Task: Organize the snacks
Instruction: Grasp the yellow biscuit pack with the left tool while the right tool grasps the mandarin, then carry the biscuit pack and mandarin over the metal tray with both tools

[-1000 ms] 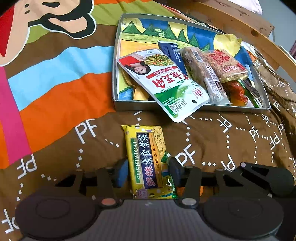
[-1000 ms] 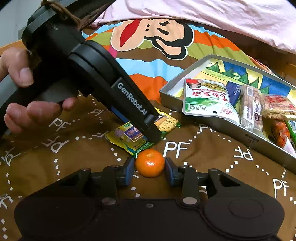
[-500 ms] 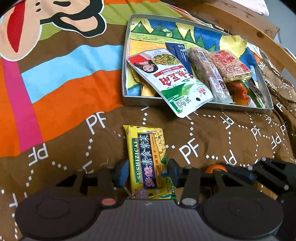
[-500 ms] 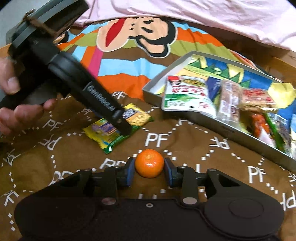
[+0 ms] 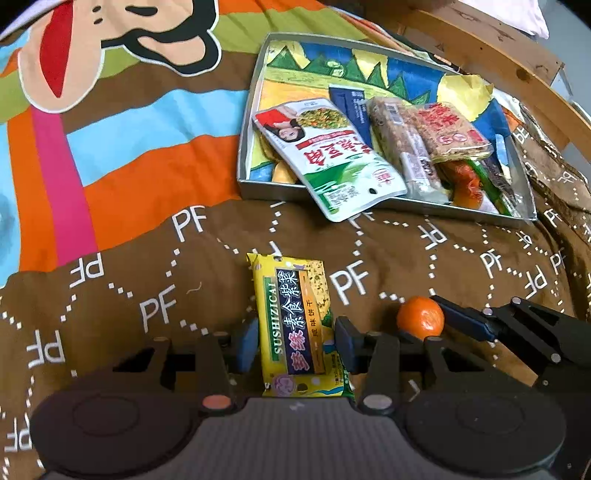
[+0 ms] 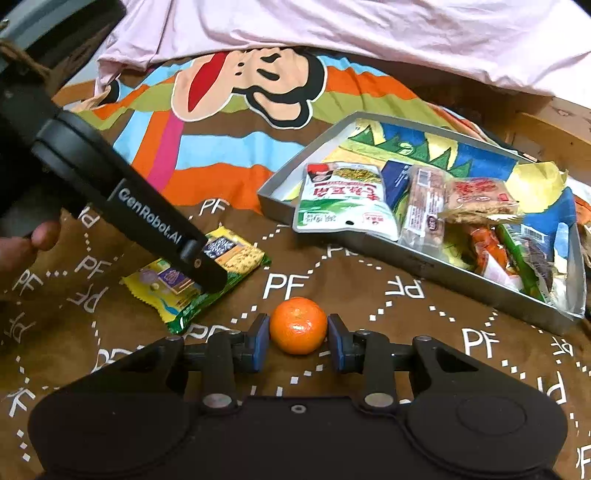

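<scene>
A yellow cracker packet (image 5: 295, 325) lies flat on the brown blanket between the fingers of my left gripper (image 5: 295, 341), which close on its sides; it also shows in the right wrist view (image 6: 221, 254). My right gripper (image 6: 298, 341) is shut on a small orange mandarin (image 6: 298, 325), also seen in the left wrist view (image 5: 421, 317). A grey metal tray (image 5: 369, 195) ahead holds several snack packs, with a green-and-white pouch (image 5: 332, 158) overhanging its near rim.
The tray (image 6: 424, 264) sits on a colourful cartoon blanket (image 6: 236, 155). A pink sheet (image 6: 369, 33) lies behind. A wooden bed rail (image 5: 498, 62) runs past the tray's far side. A hand (image 6: 22, 243) holds the left gripper.
Both grippers have pulled back and up from the blanket, so the tray looks farther. The mandarin has come into the left wrist view at the right. Both grips are unchanged.
</scene>
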Available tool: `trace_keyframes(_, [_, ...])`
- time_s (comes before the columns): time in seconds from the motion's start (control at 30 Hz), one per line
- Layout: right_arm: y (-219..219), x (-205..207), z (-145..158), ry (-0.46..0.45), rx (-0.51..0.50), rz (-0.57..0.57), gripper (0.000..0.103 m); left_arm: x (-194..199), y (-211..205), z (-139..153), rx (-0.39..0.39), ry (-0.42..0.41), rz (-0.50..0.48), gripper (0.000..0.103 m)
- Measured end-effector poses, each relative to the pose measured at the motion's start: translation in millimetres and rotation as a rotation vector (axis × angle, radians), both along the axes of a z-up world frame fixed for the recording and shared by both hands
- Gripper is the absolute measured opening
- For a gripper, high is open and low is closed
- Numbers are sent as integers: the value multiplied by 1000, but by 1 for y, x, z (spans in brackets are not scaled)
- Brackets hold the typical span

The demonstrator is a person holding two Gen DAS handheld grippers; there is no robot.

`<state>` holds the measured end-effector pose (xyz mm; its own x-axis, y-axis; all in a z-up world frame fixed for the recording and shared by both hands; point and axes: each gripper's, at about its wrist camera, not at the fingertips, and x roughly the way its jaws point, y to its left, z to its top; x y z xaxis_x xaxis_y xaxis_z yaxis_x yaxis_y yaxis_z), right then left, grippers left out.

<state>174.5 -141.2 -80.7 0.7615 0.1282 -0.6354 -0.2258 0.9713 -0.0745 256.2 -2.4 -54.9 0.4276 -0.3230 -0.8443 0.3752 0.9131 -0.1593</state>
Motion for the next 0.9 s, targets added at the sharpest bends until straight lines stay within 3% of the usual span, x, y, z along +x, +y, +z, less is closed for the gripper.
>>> trace_keyframes(0.17, [-3, -1, 3, -11, 5, -11, 35, -8, -10, 3, 24, 5, 10, 47])
trace_keyframes(0.3, [-6, 0, 1, -2, 9, -28, 35, -6, -16, -14, 89, 50, 1, 46])
trace_keyframes(0.43, [-8, 1, 1, -1, 13, -37, 35, 1, -17, -22, 92, 57, -14, 60])
trace_keyframes(0.53, [-9, 2, 0, 3, 15, -40, 35, 3, -18, -27, 106, 51, -21, 64])
trace_keyframes(0.6, [-10, 3, -1, 4, 11, -41, 35, 2, -19, -29, 110, 53, -23, 61])
trace_keyframes(0.63, [-9, 4, -2, 5, 9, -41, 35, 2, -20, -28, 113, 51, -28, 52])
trace_keyframes(0.67, [-9, 4, -2, 5, 9, -42, 35, 1, -20, -27, 111, 53, -29, 51])
trace_keyframes(0.9, [-11, 3, 2, -30, 9, -56, 36, -1, -12, -12, 118, 37, 48, 50])
